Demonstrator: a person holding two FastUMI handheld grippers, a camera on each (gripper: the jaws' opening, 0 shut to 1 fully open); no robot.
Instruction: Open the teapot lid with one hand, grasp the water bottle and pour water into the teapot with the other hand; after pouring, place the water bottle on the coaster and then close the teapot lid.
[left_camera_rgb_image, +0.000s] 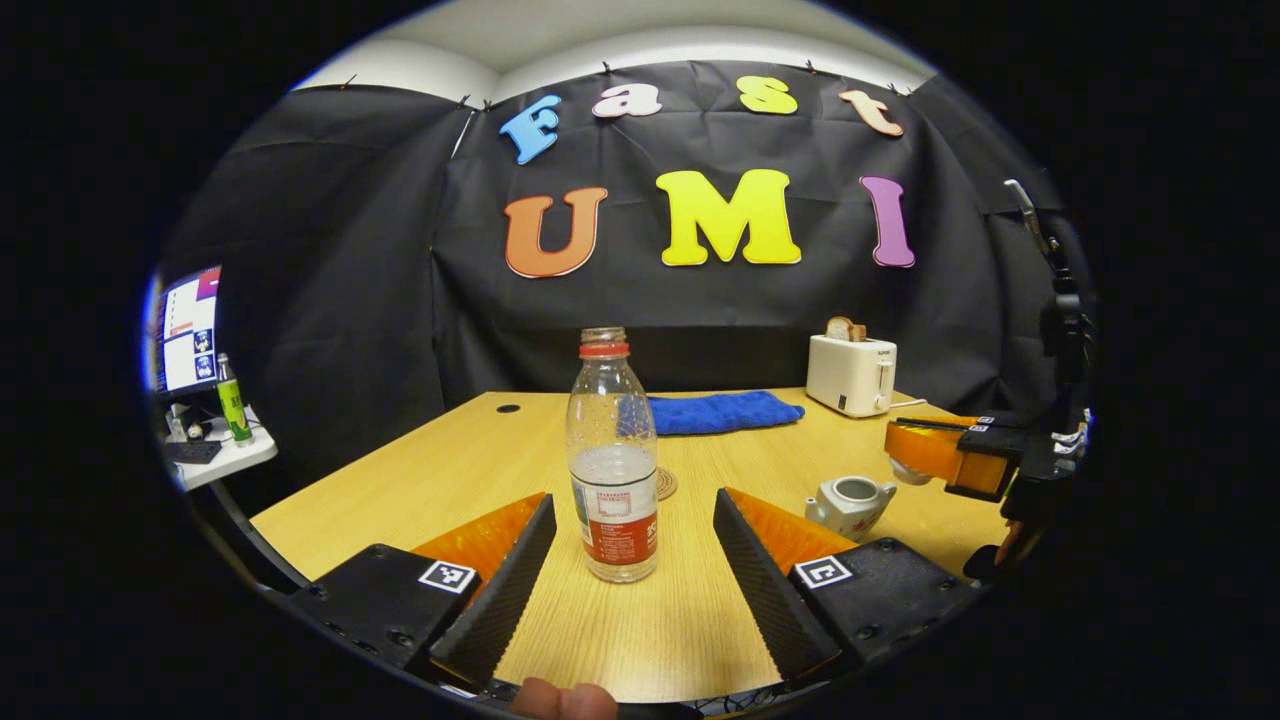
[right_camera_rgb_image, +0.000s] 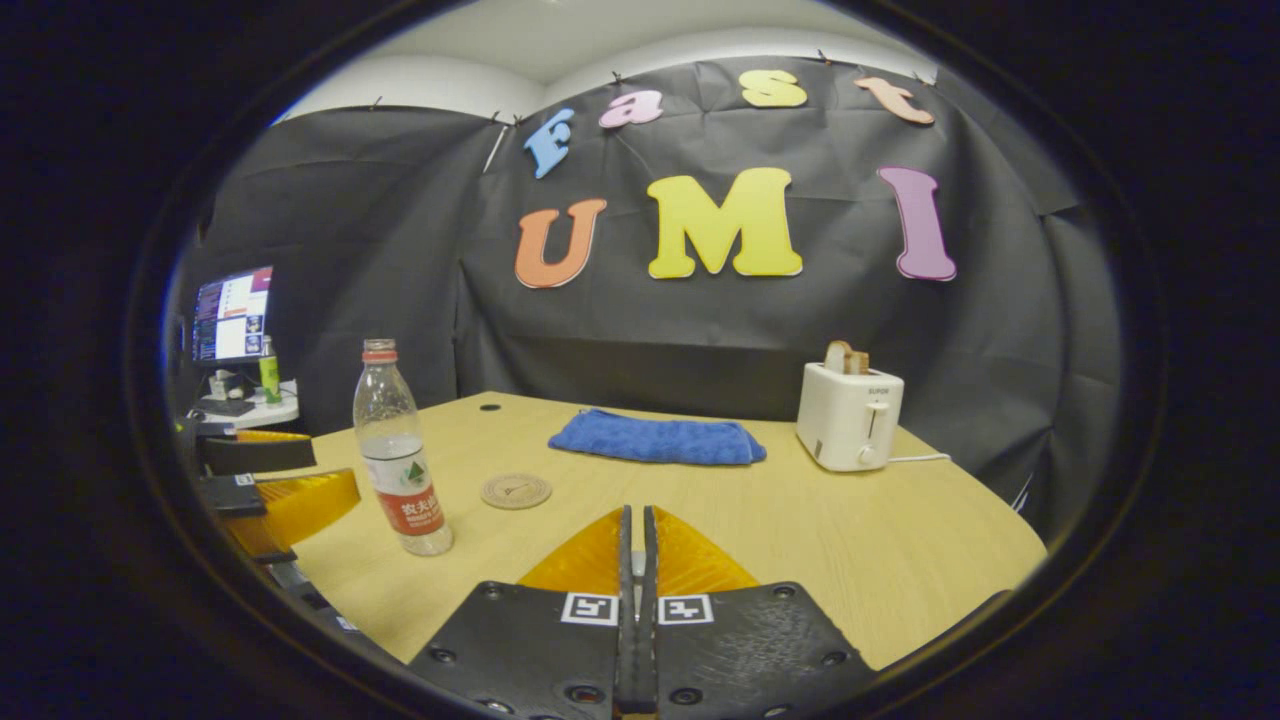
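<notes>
While the left hand-held gripper (left_camera_rgb_image: 630, 560) stands wide open with the water bottle (left_camera_rgb_image: 612, 465) upright between its fingers, neither finger touches the bottle, so the grasp is not yet made. In the left gripper view the bottle stands on the wooden surface (left_camera_rgb_image: 420, 480) at about 12 o'clock from the gripper, uncapped and roughly half full. The coaster (left_camera_rgb_image: 667, 484) lies flat just behind it, peeping out at its 3 o'clock side. The teapot (left_camera_rgb_image: 850, 503) sits further off at 3 o'clock, its mouth open and the lid already off. Above it, near the 3 o'clock rim of that view, hangs the right hand-held gripper (left_camera_rgb_image: 905, 468); something pale sits at its tip, probably the lid, though I cannot be sure. In the right gripper view its own fingers (right_camera_rgb_image: 690, 560) are drawn nearly together, and what they pinch is hidden.

As I judge it, the step in hand is grasping the bottle. To do it well, advance until the fingers bracket the body around the label, keep the bottle centred, and close evenly so it does not tip or slide. Grip firmly but not so hard that the thin plastic buckles and water spills from the open neck. Lift straight up before swinging towards 3 o'clock.
</notes>
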